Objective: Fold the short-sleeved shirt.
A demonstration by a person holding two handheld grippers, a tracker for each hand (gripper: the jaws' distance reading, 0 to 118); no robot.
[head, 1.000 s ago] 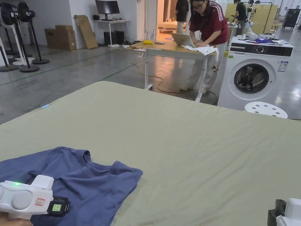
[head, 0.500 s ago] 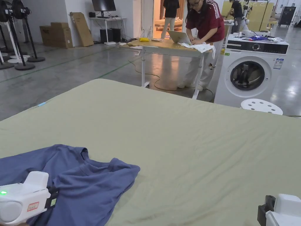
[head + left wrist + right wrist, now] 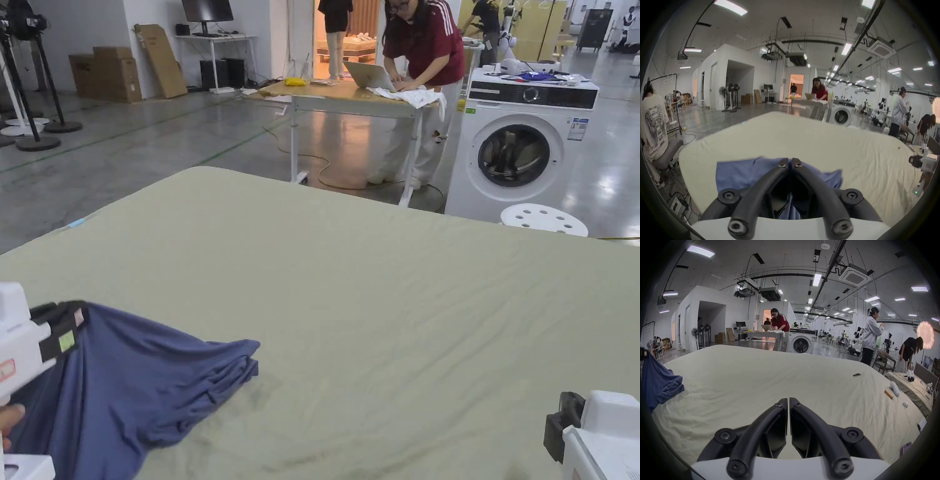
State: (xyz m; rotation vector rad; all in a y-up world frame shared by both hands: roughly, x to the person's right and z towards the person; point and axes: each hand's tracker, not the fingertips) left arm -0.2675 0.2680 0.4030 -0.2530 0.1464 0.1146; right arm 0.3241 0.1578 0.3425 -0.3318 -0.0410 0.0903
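at the left edge of the head view, the left gripper [image 3: 62,325] lifts one end of the blue shirt [image 3: 137,387] while the rest bunches on the sheet-covered desk [image 3: 406,300]; the right gripper [image 3: 594,431] sits low right. in the left gripper view, the fingers [image 3: 783,164] are clamped on shirt fabric. in the right gripper view, the fingers [image 3: 794,402] are together on nothing, with the shirt far left.

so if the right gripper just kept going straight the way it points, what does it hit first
Probably nothing soon. The right gripper, jaws closed and empty, points across bare bed sheet. The blue shirt lies far off to its left. If it tilts down, it would meet the sheet first; depth is unclear.
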